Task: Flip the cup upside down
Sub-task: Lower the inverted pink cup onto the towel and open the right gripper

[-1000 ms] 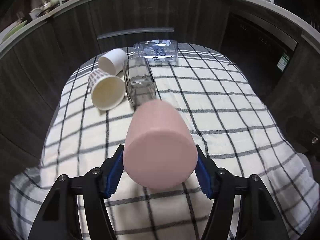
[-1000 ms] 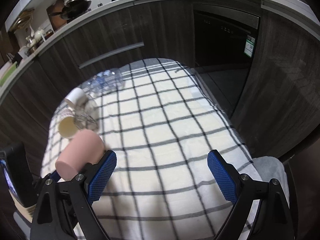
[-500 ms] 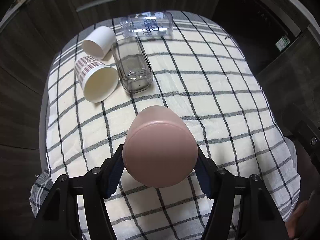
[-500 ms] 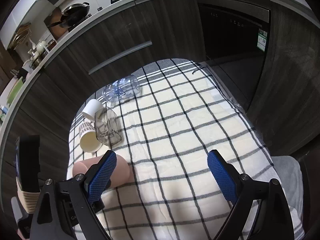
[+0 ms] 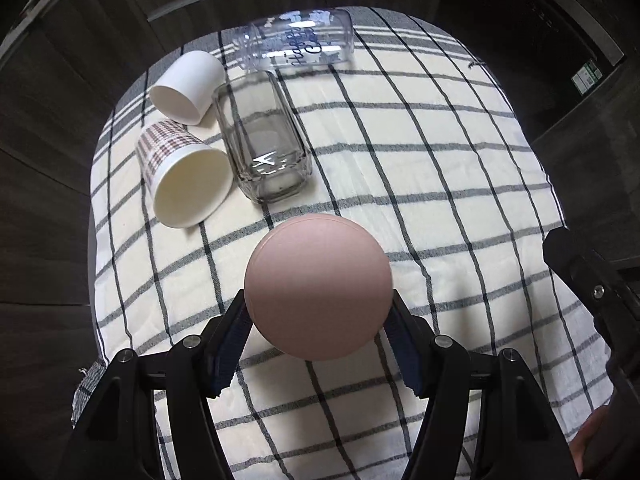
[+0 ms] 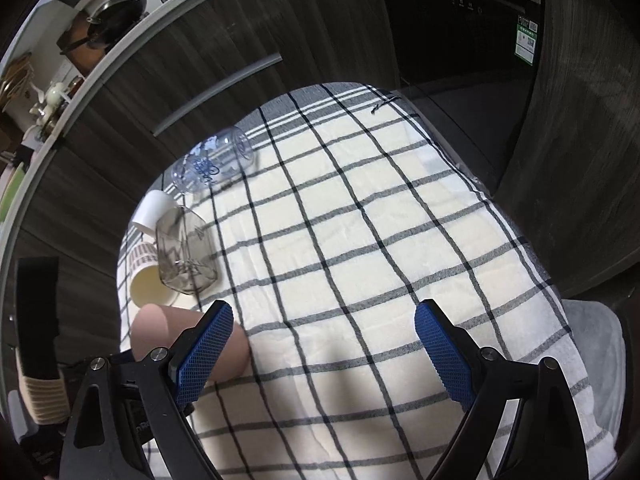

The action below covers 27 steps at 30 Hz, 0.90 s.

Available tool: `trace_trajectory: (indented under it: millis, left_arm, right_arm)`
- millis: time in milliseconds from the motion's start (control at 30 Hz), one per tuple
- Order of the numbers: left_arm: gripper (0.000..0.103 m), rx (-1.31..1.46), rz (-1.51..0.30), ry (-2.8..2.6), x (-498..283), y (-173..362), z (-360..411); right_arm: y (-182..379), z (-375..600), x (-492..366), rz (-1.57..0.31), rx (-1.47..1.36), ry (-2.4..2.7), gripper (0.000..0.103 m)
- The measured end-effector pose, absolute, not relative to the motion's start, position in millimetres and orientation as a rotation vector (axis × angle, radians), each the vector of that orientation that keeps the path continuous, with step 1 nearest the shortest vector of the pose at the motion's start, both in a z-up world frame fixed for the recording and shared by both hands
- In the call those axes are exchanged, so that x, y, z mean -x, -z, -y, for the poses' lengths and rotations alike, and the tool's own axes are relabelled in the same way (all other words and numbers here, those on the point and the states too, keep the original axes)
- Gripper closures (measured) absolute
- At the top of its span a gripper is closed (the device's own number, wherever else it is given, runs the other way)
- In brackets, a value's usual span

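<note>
My left gripper (image 5: 318,344) is shut on a pink cup (image 5: 318,286). The cup's flat base faces the camera and its mouth points down at the checked cloth (image 5: 420,168). In the right wrist view the pink cup (image 6: 154,330) shows at the lower left, partly behind my right finger. My right gripper (image 6: 322,344) is open and empty above the cloth, to the right of the cup.
A clear square glass (image 5: 262,146), a patterned paper cup (image 5: 184,172), a white paper cup (image 5: 186,86) and a clear printed bottle (image 5: 300,42) lie on their sides at the far left of the table. Dark cabinets surround the table.
My left gripper has tilted the pink cup from lying sideways to mouth-down, base toward the camera. The right gripper rose and looks down more on the table.
</note>
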<state>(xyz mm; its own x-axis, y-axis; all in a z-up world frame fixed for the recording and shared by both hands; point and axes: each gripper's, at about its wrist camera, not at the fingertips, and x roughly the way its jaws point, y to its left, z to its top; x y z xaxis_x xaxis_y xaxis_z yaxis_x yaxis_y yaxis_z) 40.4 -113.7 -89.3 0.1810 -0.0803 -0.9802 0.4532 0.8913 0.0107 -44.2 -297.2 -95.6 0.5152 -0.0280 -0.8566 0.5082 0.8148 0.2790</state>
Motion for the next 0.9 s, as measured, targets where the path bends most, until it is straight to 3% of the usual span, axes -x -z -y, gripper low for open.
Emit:
trace_trajectory:
  millis: [333, 900]
  left_arm:
    - [0.026, -0.243, -1.217, 0.352, -22.7, 53.5, 90.1]
    - [0.023, -0.113, -0.928, 0.194, 21.9, -7.9, 10.2]
  right_arm:
    - [75.5, 285.7, 48.2, -0.967, -0.467, 0.338, 0.011]
    - [19.3, 207.8, 63.9, -0.852, -0.206, 0.263, 0.011]
